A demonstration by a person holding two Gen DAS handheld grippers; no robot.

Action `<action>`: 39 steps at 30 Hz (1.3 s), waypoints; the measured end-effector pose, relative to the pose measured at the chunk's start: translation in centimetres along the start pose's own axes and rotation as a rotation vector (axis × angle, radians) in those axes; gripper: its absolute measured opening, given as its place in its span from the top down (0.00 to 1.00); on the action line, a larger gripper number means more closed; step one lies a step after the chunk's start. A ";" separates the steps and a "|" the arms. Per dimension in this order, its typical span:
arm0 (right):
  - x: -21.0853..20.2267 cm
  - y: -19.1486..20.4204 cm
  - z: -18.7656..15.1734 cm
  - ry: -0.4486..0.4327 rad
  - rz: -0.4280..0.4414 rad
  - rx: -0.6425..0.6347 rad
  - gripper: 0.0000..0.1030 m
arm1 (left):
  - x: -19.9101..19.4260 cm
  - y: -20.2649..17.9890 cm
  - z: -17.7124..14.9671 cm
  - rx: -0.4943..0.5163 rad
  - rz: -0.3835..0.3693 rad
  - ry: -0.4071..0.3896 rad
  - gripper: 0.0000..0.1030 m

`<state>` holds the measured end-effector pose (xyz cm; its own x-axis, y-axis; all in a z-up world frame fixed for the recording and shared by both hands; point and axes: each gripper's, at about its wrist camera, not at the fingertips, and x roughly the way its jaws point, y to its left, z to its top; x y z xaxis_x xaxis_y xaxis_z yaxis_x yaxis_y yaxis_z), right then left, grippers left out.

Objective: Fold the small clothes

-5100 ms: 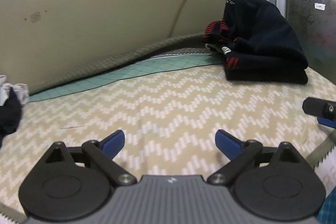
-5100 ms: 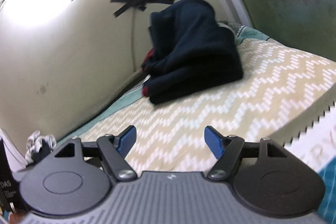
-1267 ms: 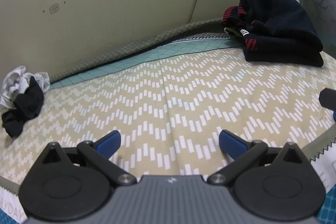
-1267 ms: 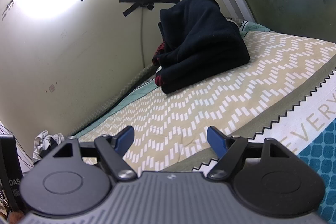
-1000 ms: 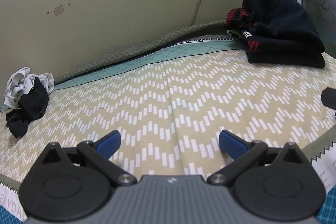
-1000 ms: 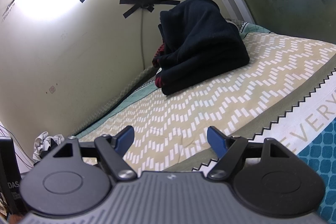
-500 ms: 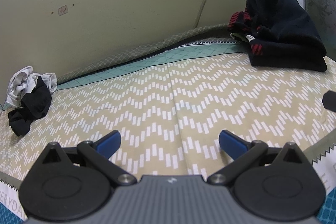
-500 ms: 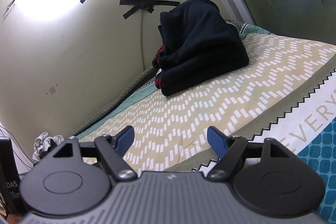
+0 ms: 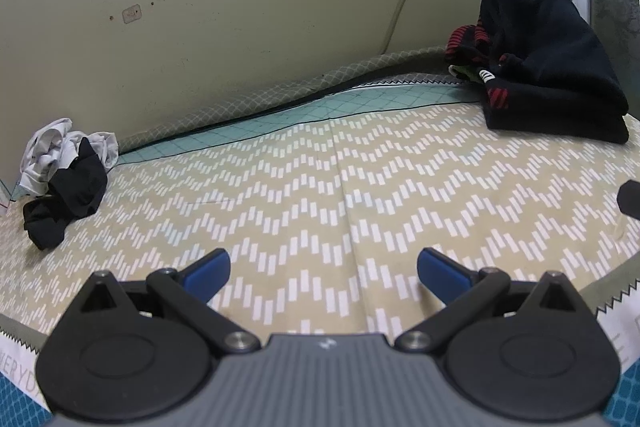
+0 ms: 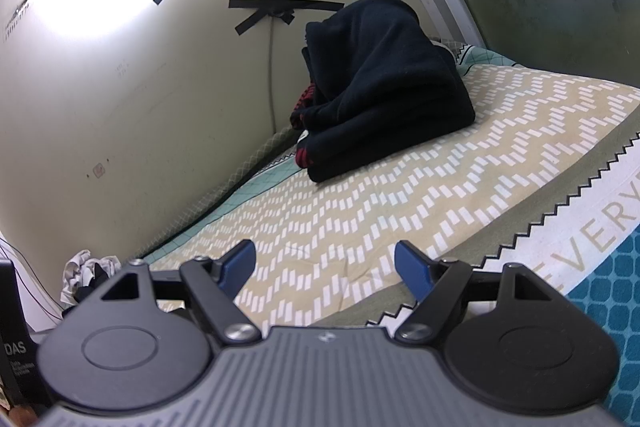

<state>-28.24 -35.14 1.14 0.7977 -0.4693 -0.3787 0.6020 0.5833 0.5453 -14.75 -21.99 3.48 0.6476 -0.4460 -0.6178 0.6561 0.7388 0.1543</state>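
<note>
**Left tool swings toward the unfolded heap**

Over the last few seconds the left wrist view has panned leftward: the crumpled heap of white and black small clothes (image 9: 64,175), cut off at the frame edge five seconds ago, now sits fully in view, far ahead and to the left of the left tool (image 9: 322,267). The folded stack of black and red-striped garments (image 9: 548,75) has slid toward the upper right. I read this as one item finished and the next being sought.

Both tools stand wide and hold nothing. The right tool (image 10: 324,267) hovers over the near edge of the beige zigzag-patterned bedspread (image 9: 340,187), with the stack ahead and slightly to its right and the heap low at its far left.

The heap is bunched, so no garment's true orientation can be told. As a lump, its long axis runs from the white part near the wall down to the black tail nearer the left tool.
</note>
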 end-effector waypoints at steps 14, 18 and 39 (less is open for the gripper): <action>0.1 0.0 0.0 0.001 0.000 -0.003 0.31 | -0.3 0.5 0.0 -0.008 0.001 -0.015 0.00; 0.1 0.0 0.0 0.002 0.000 -0.004 0.31 | -0.3 0.7 0.1 -0.018 -0.005 -0.023 0.00; 0.6 -0.2 0.3 0.017 0.002 -0.015 0.31 | 0.1 0.5 0.1 -0.010 0.030 -0.008 0.00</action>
<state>-27.88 -35.71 1.00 0.7994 -0.4566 -0.3906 0.6007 0.5941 0.5349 -14.28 -21.72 3.53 0.6702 -0.4272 -0.6069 0.6322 0.7570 0.1652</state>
